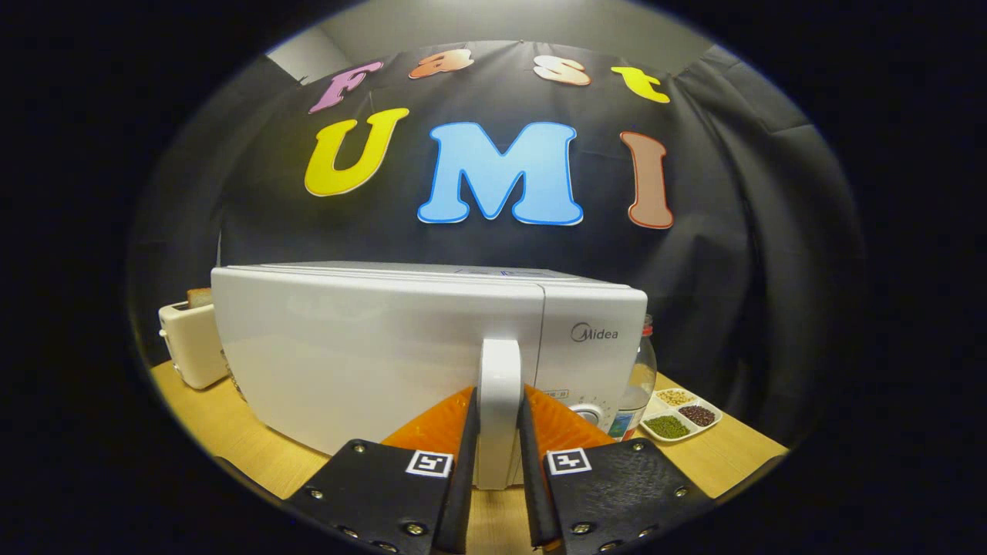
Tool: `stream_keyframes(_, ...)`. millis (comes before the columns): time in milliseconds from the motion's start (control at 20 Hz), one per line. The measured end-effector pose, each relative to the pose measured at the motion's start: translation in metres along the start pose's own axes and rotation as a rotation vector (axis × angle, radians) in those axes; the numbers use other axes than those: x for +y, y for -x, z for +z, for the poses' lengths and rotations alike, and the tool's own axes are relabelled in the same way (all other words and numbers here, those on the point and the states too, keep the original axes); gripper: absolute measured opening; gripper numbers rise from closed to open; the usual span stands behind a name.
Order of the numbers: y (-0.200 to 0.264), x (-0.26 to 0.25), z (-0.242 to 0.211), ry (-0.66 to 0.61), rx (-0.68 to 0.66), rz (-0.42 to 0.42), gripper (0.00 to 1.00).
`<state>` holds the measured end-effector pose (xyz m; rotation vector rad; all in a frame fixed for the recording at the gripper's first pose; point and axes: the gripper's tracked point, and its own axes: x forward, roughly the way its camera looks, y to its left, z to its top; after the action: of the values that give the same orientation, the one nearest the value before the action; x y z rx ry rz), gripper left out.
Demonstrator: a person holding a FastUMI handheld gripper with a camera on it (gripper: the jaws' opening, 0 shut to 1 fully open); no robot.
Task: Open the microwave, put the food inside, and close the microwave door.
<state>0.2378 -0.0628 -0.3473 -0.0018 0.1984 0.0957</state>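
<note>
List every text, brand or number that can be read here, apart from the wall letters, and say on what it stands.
"Midea": on the microwave, above its dial.
Small print over the dial: too blurred to read.
Bottle label: too small to read.
The claw grips the door handle; its square markers carry no words.

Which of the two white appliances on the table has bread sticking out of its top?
The small toaster, left of and behind the microwave. The microwave's top is flat and bare; the gripper clamps its door handle.
</note>
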Motion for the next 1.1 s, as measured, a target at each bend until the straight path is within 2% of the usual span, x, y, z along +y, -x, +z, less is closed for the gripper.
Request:
stream_keyframes(50,-0.006,0.003,0.004,-0.017,-0.001,0.018,0.16)
stream_keyframes(150,-0.002,-0.002,-0.001,-0.020,0.011,0.036,0.17)
stream_keyframes(200,-0.003,0.000,0.001,-0.025,0.010,0.027,0.07)
stream_keyframes(450,0.004,0.001,-0.001,-0.056,0.039,0.035,0.08)
stream_keyframes(550,0.020,0.004,-0.003,0.002,0.026,0.034,0.08)
stream_keyframes(700,0.054,0.013,-0.005,-0.003,0.032,0.058,0.08)
stream_keyframes(850,0.097,0.033,-0.009,-0.005,0.039,0.110,0.07)
stream_keyframes(1100,0.171,0.087,-0.019,-0.018,0.052,0.244,0.10)
